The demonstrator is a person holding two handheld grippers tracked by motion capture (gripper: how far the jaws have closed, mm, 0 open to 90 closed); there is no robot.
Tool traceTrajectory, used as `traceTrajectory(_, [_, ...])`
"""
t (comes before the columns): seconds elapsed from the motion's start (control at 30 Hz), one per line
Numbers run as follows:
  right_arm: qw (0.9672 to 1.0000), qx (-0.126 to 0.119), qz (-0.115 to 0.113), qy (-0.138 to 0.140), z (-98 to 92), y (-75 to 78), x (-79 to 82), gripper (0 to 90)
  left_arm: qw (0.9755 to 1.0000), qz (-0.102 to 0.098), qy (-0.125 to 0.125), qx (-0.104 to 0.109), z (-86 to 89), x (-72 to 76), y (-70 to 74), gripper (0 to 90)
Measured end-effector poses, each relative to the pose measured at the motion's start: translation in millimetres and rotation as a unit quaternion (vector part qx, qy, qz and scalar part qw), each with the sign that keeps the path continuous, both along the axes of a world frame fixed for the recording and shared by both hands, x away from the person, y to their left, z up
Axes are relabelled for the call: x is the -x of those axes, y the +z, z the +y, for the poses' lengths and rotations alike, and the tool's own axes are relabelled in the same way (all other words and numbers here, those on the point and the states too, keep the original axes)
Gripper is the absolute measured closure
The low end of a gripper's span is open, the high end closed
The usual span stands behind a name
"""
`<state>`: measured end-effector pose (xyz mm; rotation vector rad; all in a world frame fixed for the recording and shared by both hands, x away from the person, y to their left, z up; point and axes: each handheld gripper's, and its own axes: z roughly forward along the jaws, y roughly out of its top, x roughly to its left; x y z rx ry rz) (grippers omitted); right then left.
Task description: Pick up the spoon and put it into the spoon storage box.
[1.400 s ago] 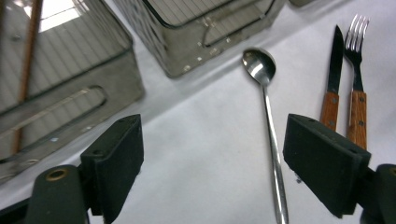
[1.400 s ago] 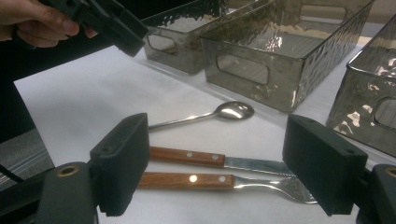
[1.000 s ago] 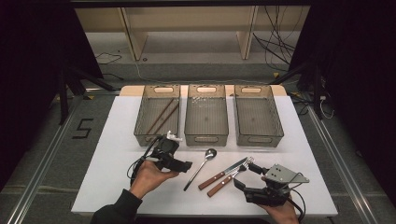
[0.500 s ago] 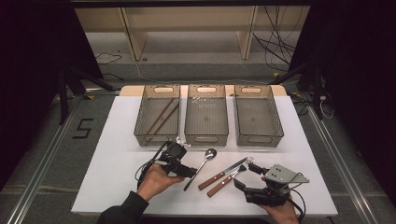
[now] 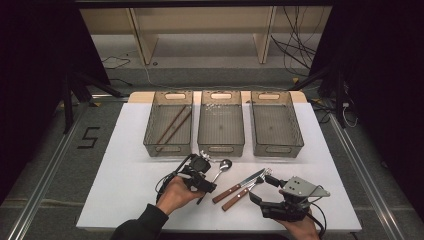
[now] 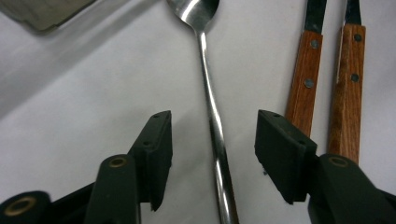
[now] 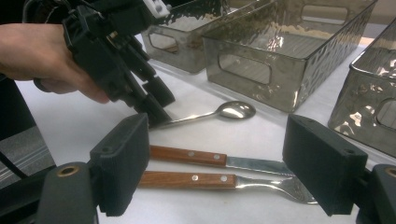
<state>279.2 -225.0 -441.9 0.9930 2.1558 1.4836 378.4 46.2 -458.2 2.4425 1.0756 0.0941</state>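
i have the left gripper (image 6: 212, 140) down over the spoon (image 6: 210, 100), its jaws astride the handle and just closing in, though there is a gap on each side of the steel and the pads do not press it yet. the spoon is plain polished metal: a small oval bowl that mirrors the light, and a long thin handle with a slight curve and a bright streak along it. it lies flat on the white table (image 5: 125, 190), just in front of the middle bin (image 5: 221, 125), bowl toward that bin and handle slanting back toward my left hand (image 5: 175, 195). the bin is smoky, dimpled clear plastic with a slot handle in its near wall.

just right of the spoon, farther from the bin, lie a knife (image 5: 240, 184) and a fork (image 5: 247, 192) with riveted brown wooden handles, side by side and apart from the spoon.

my right gripper (image 7: 217, 163) hangs near those two, jaws spread wide with nothing in them. from its view the left gripper's tips sit right at the spoon's handle end.
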Motion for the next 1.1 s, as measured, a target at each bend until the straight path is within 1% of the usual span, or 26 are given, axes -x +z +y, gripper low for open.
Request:
traceTrajectory(0.03, [1.0,0.0,0.0,0.0,0.2,0.0,0.0,23.7,1.0,0.001,0.002,0.002,-1.3,-0.3,-1.4,50.1])
traceTrajectory(0.13, [1.0,0.0,0.0,0.0,0.3,-0.1,0.3,23.7,0.9999,0.007,-0.003,-0.007,-4.4,-1.0,-4.4,54.2])
traceTrajectory(0.23, [1.0,0.0,0.0,0.0,-0.1,-0.2,0.2,23.7,0.9997,0.009,-0.008,-0.02,-8.2,-0.9,-7.3,59.2])
traceTrajectory(0.3, [1.0,0.0,0.001,-0.001,-0.5,-0.2,0.2,23.7,0.9996,0.001,-0.011,-0.027,-9.8,-0.5,-7.3,62.1])
traceTrajectory(0.37, [1.0,-0.001,0.001,-0.001,-0.5,0.1,0.4,23.8,0.9994,-0.003,-0.012,-0.033,-10.9,0.0,-7.3,63.5])
traceTrajectory(0.43, [1.0,0.001,0.0,0.0,-0.2,-0.2,0.2,23.7,0.9989,-0.011,-0.016,-0.042,-12.9,1.2,-7.4,66.3])
traceTrajectory(0.5, [1.0,0.002,0.0,0.001,0.3,-0.2,0.2,23.8,0.9985,-0.013,-0.02,-0.05,-15.2,1.8,-7.2,67.0])
traceTrajectory(0.7, [1.0,0.003,-0.001,0.001,1.3,-0.1,0.1,23.7,0.9972,-0.005,-0.031,-0.068,-20.8,-1.2,-5.3,69.9])
traceTrajectory(0.73, [1.0,0.003,-0.001,0.001,1.2,0.0,0.1,23.8,0.9973,-0.003,-0.029,-0.067,-21.8,-1.3,-5.3,70.8])
traceTrajectory(0.87, [1.0,0.003,-0.001,0.0,0.5,-0.1,0.2,23.8,0.9967,0.005,-0.035,-0.073,-22.8,-3.2,-4.4,74.2])
traceTrajectory(0.97, [1.0,0.003,0.0,-0.001,0.0,0.0,0.3,23.8,0.9971,0.012,-0.031,-0.068,-22.7,-5.4,-4.4,76.7])
traceTrajectory(1.0, [1.0,0.002,0.0,-0.001,0.0,0.0,0.3,23.8,0.9967,0.015,-0.035,-0.072,-22.1,-6.8,-3.9,77.3])
traceTrajectory(1.1, [1.0,0.003,-0.001,0.0,0.1,0.0,0.2,23.9,0.9967,0.022,-0.032,-0.072,-22.3,-9.2,-3.6,80.4])
